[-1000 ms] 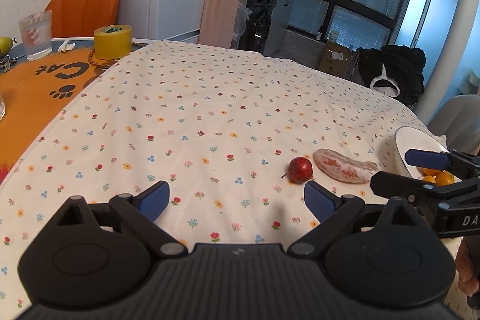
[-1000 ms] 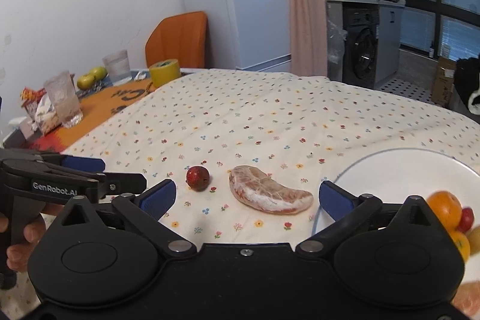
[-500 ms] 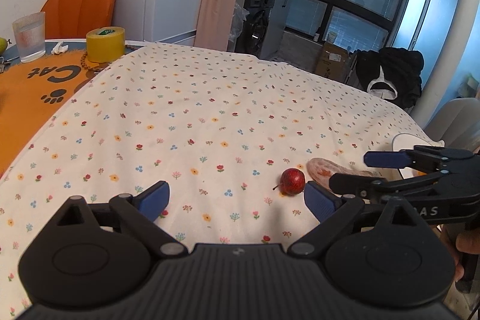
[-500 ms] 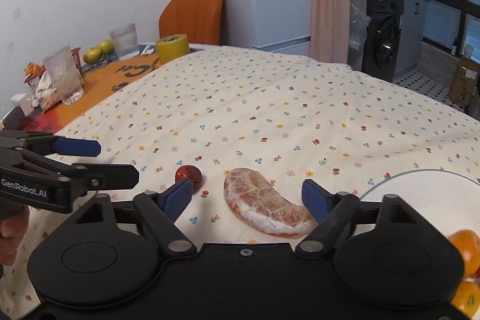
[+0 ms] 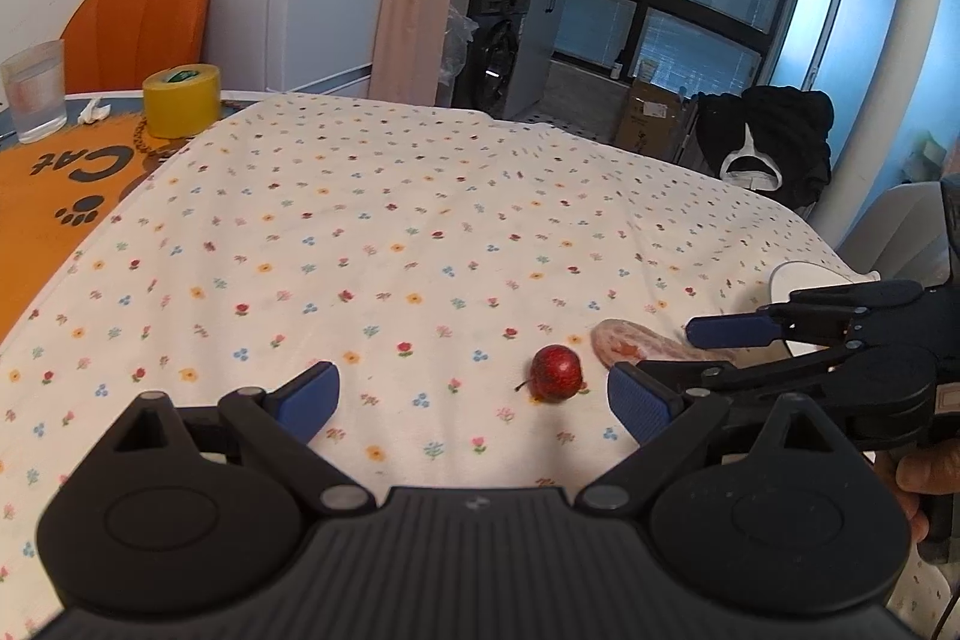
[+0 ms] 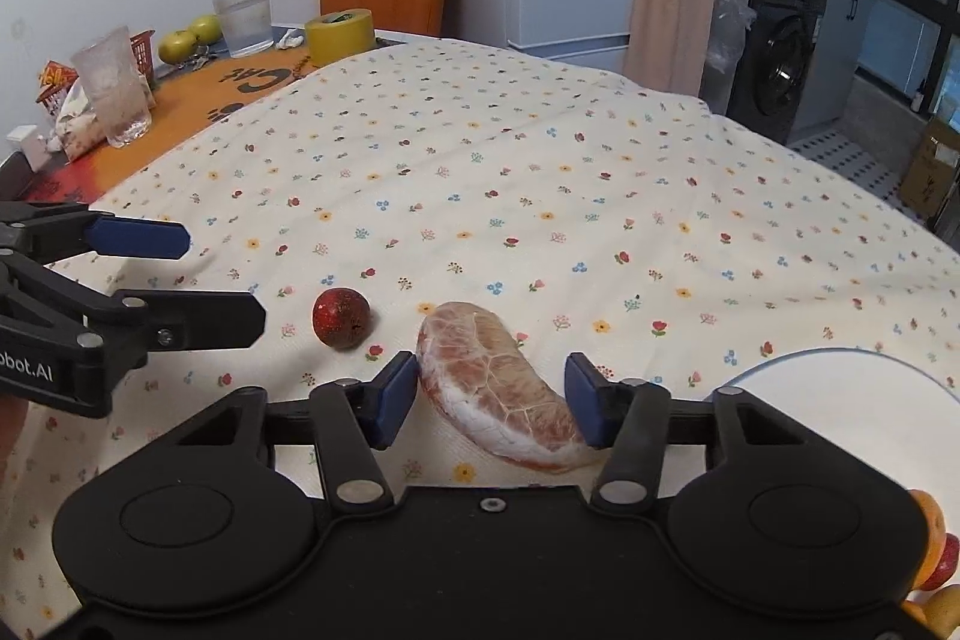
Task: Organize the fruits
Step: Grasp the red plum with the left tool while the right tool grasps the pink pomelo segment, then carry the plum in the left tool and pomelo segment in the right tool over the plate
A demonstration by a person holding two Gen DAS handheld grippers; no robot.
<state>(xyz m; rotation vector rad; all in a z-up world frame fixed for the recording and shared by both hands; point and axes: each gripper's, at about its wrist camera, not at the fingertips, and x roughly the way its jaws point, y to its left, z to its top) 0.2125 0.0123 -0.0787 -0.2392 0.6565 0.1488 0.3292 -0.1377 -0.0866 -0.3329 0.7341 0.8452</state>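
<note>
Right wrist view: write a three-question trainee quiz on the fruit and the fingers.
1. True or false: the pomelo segment lies between the right gripper fingers.
2. Which fruit sits left of the segment? A) small red fruit B) banana C) grape
3. Fill in: the white plate already holds ____ fruits at its near edge.

Key: 1 true; 2 A; 3 orange. The left gripper is open, not holding anything.
</note>
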